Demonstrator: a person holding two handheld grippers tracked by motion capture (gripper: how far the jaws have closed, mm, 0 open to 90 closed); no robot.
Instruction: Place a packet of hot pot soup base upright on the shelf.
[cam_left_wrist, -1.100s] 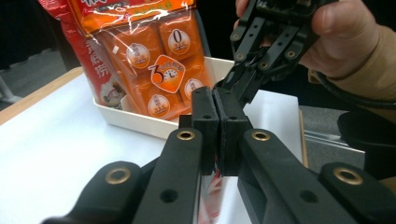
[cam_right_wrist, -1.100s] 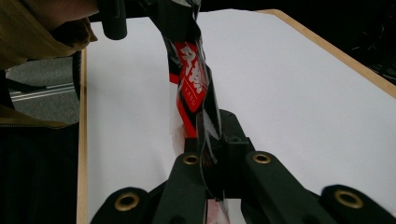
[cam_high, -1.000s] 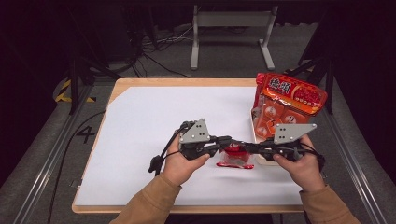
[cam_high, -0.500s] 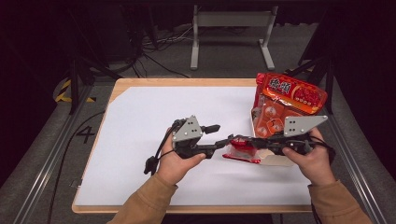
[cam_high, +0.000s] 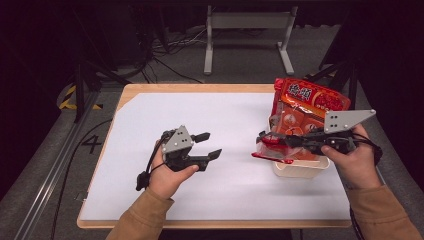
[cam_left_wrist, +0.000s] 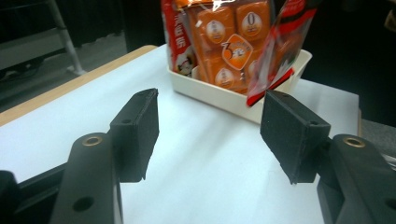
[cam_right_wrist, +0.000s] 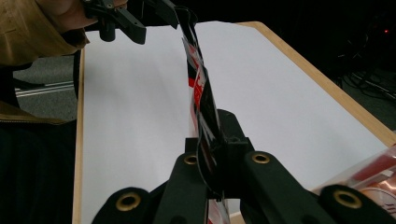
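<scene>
My right gripper (cam_high: 263, 140) is shut on a small red snack packet (cam_high: 270, 158) and holds it off the table beside the white tray (cam_high: 300, 171). In the right gripper view the packet (cam_right_wrist: 198, 79) stands edge-on between the shut jaws of that gripper (cam_right_wrist: 218, 128). My left gripper (cam_high: 210, 145) hovers over the white mat to the left of the packet. Its jaws have just been opening and nothing is between them. The left gripper view has its open jaws (cam_left_wrist: 210, 98) facing the tray (cam_left_wrist: 233, 99), with the packet (cam_left_wrist: 280, 56) hanging in front.
A large red and orange bag of snacks (cam_high: 310, 100) stands upright in the tray at the table's right side. The white mat (cam_high: 235, 110) covers a wooden board. A metal stand (cam_high: 245, 20) and cables lie on the floor beyond the far edge.
The left gripper let go of the red packet, opened and drew back to the left. The right gripper carried the packet up and to the right, toward the tray.
</scene>
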